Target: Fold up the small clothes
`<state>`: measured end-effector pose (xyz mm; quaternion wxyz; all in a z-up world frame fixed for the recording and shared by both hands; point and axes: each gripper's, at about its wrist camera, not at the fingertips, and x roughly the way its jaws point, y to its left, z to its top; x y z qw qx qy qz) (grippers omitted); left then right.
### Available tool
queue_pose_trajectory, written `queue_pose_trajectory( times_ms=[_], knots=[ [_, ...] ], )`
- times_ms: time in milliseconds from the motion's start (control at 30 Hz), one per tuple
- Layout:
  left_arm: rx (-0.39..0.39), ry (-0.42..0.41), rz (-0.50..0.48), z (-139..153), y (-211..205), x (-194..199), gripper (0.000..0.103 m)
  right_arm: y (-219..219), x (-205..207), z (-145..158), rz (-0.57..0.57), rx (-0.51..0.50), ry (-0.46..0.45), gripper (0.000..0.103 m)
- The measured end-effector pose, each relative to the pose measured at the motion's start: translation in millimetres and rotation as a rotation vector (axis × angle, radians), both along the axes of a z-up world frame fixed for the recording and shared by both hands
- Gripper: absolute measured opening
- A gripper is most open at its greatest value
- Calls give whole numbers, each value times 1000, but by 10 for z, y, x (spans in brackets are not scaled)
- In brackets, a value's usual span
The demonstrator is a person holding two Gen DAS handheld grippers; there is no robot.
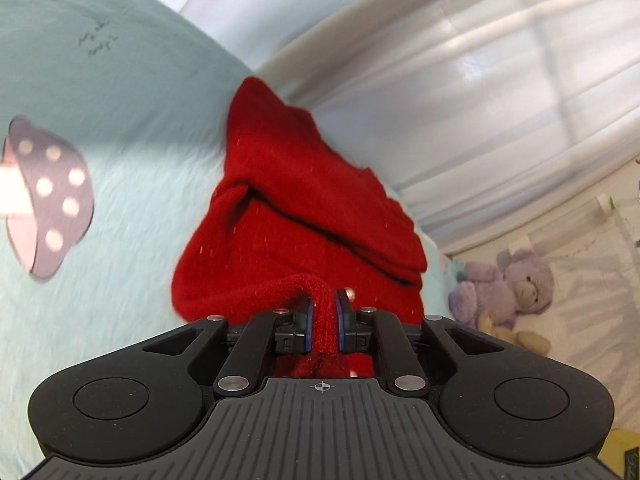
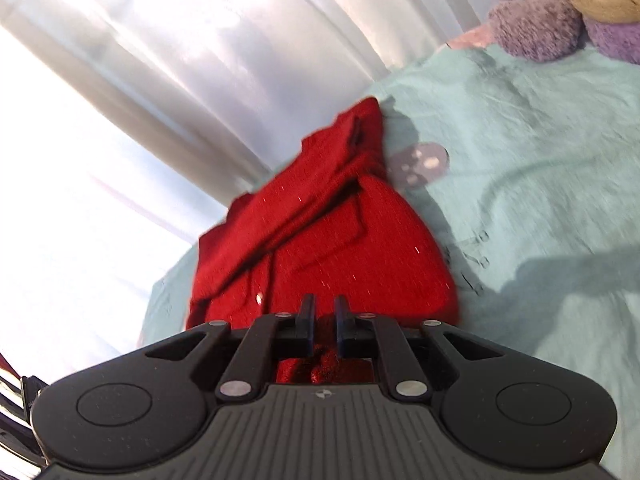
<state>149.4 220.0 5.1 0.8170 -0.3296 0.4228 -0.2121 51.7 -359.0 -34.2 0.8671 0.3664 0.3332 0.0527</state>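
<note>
Left claw (image 1: 323,312) and right claw (image 2: 322,320) each pinch red garment (image 1: 296,216); it trails toward 12 o'clock over bed (image 1: 120,80).

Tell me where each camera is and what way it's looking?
Left wrist: sits on the left gripper, looking forward and down over its fingers, shut on the red garment, across the mint blanket toward the curtain.
Right wrist: sits on the right gripper, looking down at the same garment, also pinched; no hand shows.
Both share garment, blanket, curtain and purple teddy.

Fuzzy red knit garment (image 1: 288,216)
</note>
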Motion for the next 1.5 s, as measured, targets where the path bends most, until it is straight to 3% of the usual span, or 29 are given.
queue_pose_trajectory(
  times_ms=[33, 167, 233, 267, 300, 400, 467, 533, 667, 800, 967, 1033, 1067, 1100, 1167, 1267, 1300, 1400, 1500],
  knots=[
    [5, -16, 15, 38, -10, 164, 13, 8, 139, 47, -7, -13, -28, 0],
    [18, 11, 65, 0, -36, 713, 13, -46, 689, 180, -52, -60, -76, 0],
    [14, 41, 63, -95, -61, 873, 13, 26, 898, 251, -48, -211, -60, 2],
    [17, 56, 60, -138, -83, 909, 13, 109, 949, 278, 3, -293, -56, 5],
    [26, 58, 46, -180, -110, 912, 13, 185, 958, 270, 79, -328, -48, 6],
    [78, 65, 13, -281, -144, 867, 13, 404, 855, 134, 289, -391, 56, 23],
    [94, 62, 6, -307, -99, 816, 13, 584, 697, 48, 435, -541, 89, 26],
    [98, 64, 6, -318, -65, 788, 13, 699, 508, -2, 589, -665, 88, 36],
    [88, 74, 9, -367, -5, 756, 13, 705, 361, 88, 733, -674, 46, 66],
    [77, 93, 25, -400, 5, 762, 13, 838, 424, 25, 875, -783, 21, 78],
    [90, 90, 13, -376, -29, 779, 13, 973, 589, -217, 1010, -832, 53, 74],
    [102, 90, 12, -367, -42, 786, 13, 1009, 598, -269, 1065, -825, 57, 52],
    [106, 89, 14, -363, -56, 790, 13, 1011, 612, -276, 1075, -799, 66, 19],
    [106, 86, 15, -359, -62, 793, 13, 1014, 635, -273, 1067, -802, 76, 8],
    [99, 77, 22, -336, -60, 800, 13, 991, 627, -225, 1064, -820, 47, 8],
    [77, 51, 42, -246, -42, 836, 13, 820, 716, -45, 956, -695, -29, 8],
    [71, 34, 50, -193, -39, 861, 13, 744, 762, 25, 895, -667, -59, 8],
    [70, 9, 96, -111, -7, 979, 13, 319, 1007, 231, 567, -541, -134, 8],
    [44, 38, 181, -204, 62, 1136, 14, 6, 1224, 178, 316, -484, -96, 9]
  ],
)
